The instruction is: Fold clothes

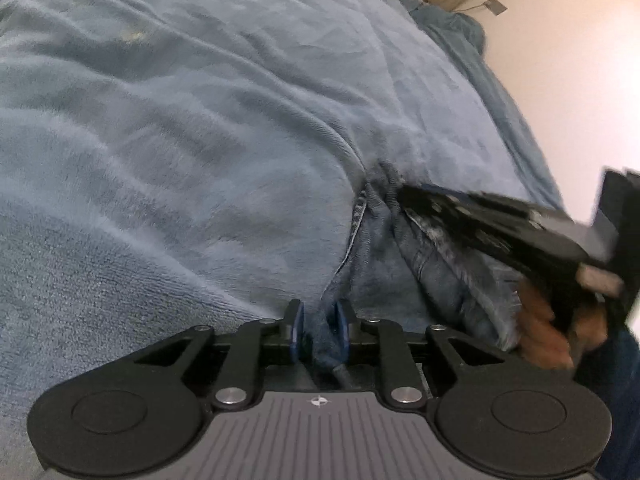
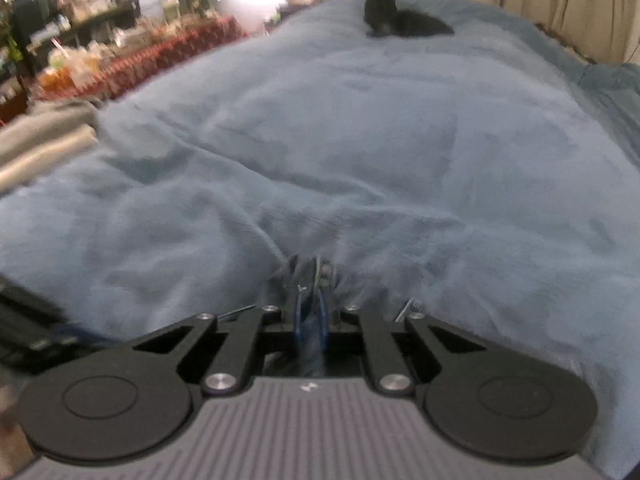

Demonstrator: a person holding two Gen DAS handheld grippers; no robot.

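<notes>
Down at 6 o'clock in the left wrist view, the left gripper (image 1: 319, 318) pinches a bunched fold of the jeans (image 1: 404, 264), which lie on the blue blanket (image 1: 200, 120). The right gripper (image 1: 404, 196) reaches in from 3 o'clock onto the same denim. Its own view shows the right gripper (image 2: 312, 312) pressed together on denim near a metal button, a dark garment (image 2: 404, 20) lying well apart at 1 o'clock.
</notes>
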